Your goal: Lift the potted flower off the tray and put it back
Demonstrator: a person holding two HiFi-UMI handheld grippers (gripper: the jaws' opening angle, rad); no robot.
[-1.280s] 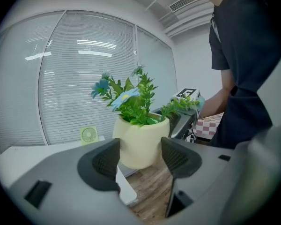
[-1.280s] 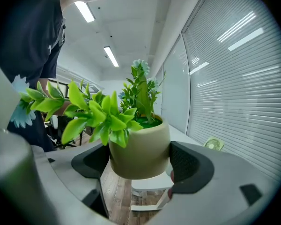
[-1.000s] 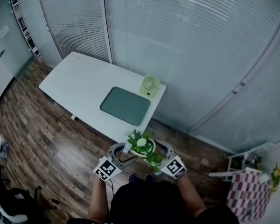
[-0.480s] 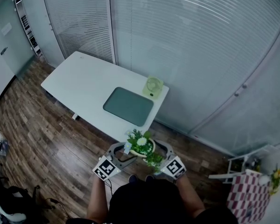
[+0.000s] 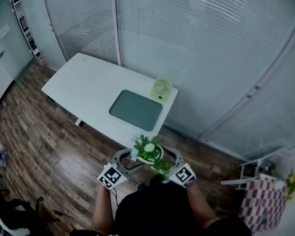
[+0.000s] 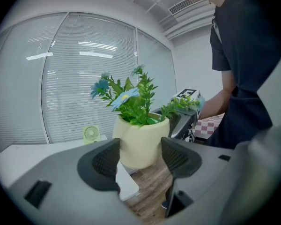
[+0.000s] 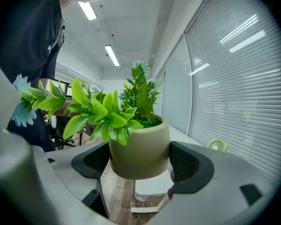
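Cream potted flower (image 5: 148,152) at table (image 5: 83,85) corner

**A:** Item one?

**B:** Potted flower (image 5: 148,153). Rounded pale yellow-green pot, green leafy sprigs, a white bloom on top, small blue blooms at the side. Upright.

**A:** Location?

**B:** In the air, clamped between the left gripper (image 6: 140,159) and the right gripper (image 7: 139,161), one from each side, jaws pressed to the pot wall. It hangs over the wooden floor (image 5: 49,146), just off the near corner of the white table (image 5: 83,80).

**A:** Item two?

**B:** Tray (image 5: 135,110). Dark grey-green, a rounded rectangle. Lies flat on the table, toward its right end, well apart from the potted flower.
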